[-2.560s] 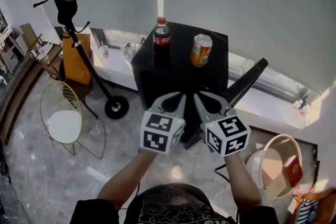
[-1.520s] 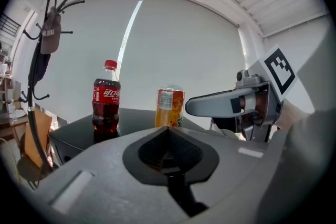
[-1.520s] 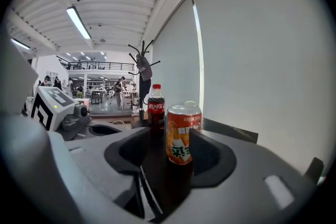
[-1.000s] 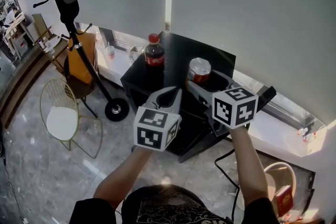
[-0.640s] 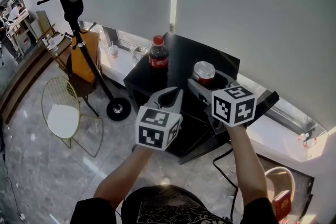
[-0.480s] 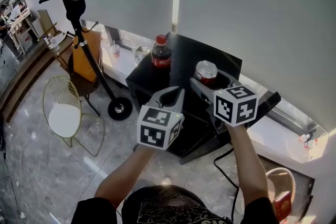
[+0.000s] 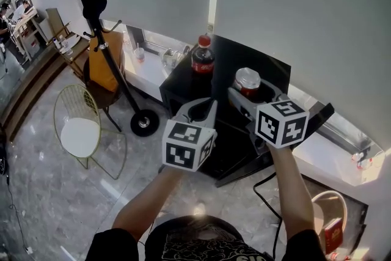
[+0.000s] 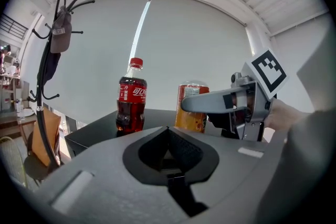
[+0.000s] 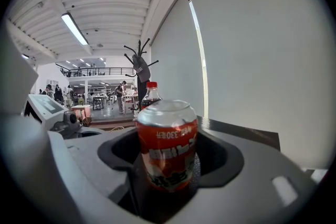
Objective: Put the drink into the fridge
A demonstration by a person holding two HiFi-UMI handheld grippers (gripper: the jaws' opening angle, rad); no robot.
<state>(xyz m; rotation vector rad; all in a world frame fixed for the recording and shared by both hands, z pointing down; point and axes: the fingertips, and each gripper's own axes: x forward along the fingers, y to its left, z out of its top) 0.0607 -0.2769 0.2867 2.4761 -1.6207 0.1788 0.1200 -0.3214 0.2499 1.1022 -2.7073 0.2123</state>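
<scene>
An orange-red drink can [image 7: 247, 79] stands on top of the black fridge [image 7: 227, 58], with a red-capped cola bottle [image 7: 202, 58] to its left. My right gripper [image 7: 250, 93] has its jaws on both sides of the can and is shut on it. In the right gripper view the can [image 9: 167, 144] fills the gap between the jaws, and the bottle [image 9: 149, 94] shows behind it. My left gripper [image 7: 201, 108] hovers in front of the fridge, shut and empty. In the left gripper view, past its closed jaws [image 8: 168, 131], I see the bottle [image 8: 131, 102], the can [image 8: 191, 113] and the right gripper [image 8: 210, 102].
A black panel [image 7: 305, 125] sticks out from the fridge's right side. A coat stand [image 7: 101, 33] with a cap and a wire chair [image 7: 79, 131] stand to the left. A white window sill [image 7: 146, 70] runs behind. A round basket [image 7: 330, 217] sits at the lower right.
My right gripper went forward from in front of the fridge up to the can and now has it between its jaws. The left gripper stayed shut and low.
</scene>
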